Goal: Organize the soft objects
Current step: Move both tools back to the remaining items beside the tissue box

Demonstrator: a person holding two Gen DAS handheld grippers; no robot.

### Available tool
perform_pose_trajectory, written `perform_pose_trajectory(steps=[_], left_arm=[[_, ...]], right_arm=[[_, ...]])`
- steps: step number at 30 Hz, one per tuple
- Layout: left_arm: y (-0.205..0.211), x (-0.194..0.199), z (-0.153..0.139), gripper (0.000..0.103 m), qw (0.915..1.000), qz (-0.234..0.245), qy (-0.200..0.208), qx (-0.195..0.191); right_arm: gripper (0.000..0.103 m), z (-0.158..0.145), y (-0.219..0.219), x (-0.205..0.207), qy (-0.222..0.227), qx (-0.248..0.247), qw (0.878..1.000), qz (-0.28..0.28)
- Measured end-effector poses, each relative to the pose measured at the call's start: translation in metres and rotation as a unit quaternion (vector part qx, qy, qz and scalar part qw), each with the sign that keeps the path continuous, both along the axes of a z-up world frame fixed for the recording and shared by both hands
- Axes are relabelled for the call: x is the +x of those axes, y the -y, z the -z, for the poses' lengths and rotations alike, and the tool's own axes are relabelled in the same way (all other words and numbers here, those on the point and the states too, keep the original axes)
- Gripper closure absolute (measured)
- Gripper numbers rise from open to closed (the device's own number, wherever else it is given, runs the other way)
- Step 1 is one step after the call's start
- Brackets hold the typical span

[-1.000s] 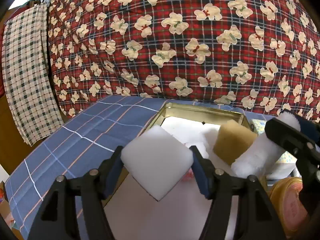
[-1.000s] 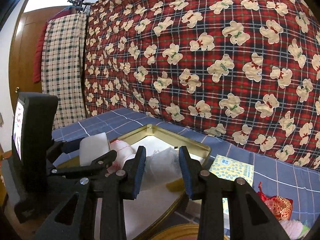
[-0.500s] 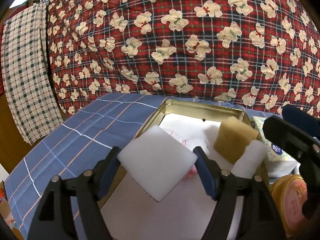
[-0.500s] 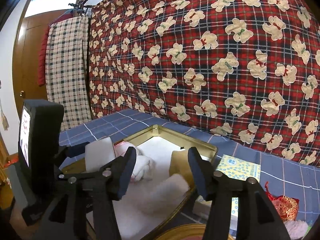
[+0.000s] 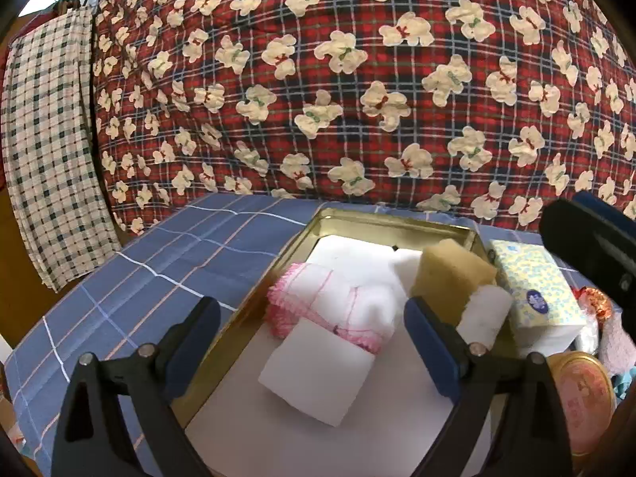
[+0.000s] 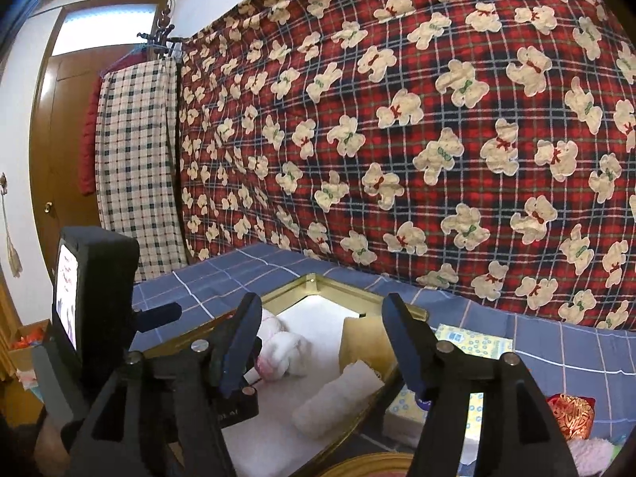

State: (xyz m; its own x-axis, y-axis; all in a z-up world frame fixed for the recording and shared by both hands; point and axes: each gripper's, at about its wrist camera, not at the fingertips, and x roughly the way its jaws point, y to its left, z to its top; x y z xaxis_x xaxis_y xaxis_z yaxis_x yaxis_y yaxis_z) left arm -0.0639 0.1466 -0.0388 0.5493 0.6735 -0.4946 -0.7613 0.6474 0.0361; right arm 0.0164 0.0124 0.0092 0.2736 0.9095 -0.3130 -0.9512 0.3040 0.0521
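**Both grippers empty over the tin**

Nearest the left wrist camera, the left gripper [image 5: 312,338] hangs with its jaws wide and nothing between them. Just below lies the white square foam block [image 5: 318,371], flat on the white lining of the shallow gold metal tin [image 5: 359,216] and leaning against the pink-edged white folded cloth [image 5: 336,302]. The block looks very light and springy; I judge it would squash under a hard pinch, so a gentle hold across two opposite flat sides suits it best. To the right stands the yellow-brown sponge block [image 5: 451,272], with the white rolled towel [image 5: 487,312] touching its near side along the tin's right wall. The roll looks limp and may unroll; take it around the middle.

From the right wrist view, the right gripper [image 6: 318,348] also has its jaws spread wide and empty above the tin. Outside the tin, on the blue checked cloth [image 5: 159,266] covering the worktop, lies a pale yellow tissue pack [image 5: 532,282]. Farthest back hangs the red plaid blanket with bear shapes [image 5: 357,79].
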Motion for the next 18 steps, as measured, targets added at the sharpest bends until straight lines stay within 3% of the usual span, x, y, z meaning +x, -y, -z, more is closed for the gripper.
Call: perform_pose_trajectory(steps=[5, 9, 13, 18], left_arm=[[0.004, -0.003, -0.004, 0.008, 0.9998, 0.002, 0.017, 0.007], [0.017, -0.001, -0.016, 0.008, 0.999, 0.024, 0.035, 0.013], [0.037, 0.008, -0.03, 0.003, 0.9959, 0.076, 0.047, 0.015], [0.067, 0.034, -0.039, 0.003, 0.9889, 0.144, 0.035, 0.007]], right_arm=[[0.038, -0.005, 0.011, 0.003, 0.019, 0.012, 0.999, 0.036], [0.038, -0.009, 0.028, 0.025, 0.01, 0.017, 0.995, 0.098], [0.038, -0.012, 0.056, 0.055, 0.013, 0.012, 0.982, 0.19], [0.038, -0.018, 0.112, 0.099, -0.035, 0.034, 0.96, 0.274]])
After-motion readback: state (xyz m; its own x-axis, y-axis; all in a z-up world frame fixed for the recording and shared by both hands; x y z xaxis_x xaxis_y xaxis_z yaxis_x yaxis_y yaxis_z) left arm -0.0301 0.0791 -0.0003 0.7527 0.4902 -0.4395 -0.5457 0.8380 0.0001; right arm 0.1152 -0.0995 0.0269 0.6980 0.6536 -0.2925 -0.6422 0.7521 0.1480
